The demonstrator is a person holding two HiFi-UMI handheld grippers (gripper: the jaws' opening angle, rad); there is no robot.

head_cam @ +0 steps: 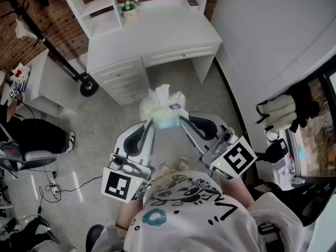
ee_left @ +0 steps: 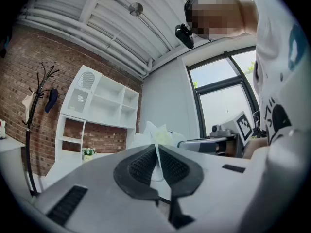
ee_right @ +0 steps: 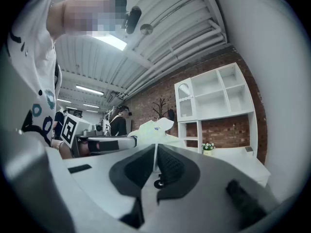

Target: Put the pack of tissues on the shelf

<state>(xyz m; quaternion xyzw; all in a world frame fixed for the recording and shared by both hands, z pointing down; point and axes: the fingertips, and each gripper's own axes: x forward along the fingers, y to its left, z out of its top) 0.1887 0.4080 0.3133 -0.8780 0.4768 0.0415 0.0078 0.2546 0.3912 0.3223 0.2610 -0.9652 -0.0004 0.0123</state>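
Looking steeply down in the head view, the person is holding the soft, pale-yellow, plastic-wrapped pack of tissues out in front between both tools. The left gripper is pinching the pack's lower left edge and the right gripper is pinching its lower right edge. The pack is hanging in the air between them, in front of the white wooden desk with drawers and apart from it. The white open-compartment shelf unit is standing at the desk's back left, and a small potted plant with white flowers is sitting on the desktop just beside it. In the left gripper view, the dark ribbed pads are pressing together on a thin fold of the pack's wrapper. The pack's bulk is rising just beyond the tips, with the shelf unit showing against the red brick wall behind. In the right gripper view, the jaws are likewise clamping together on a thin edge of the wrapper. The pack is sitting just past the tips, and the left gripper's body is reaching in from the left to meet it.
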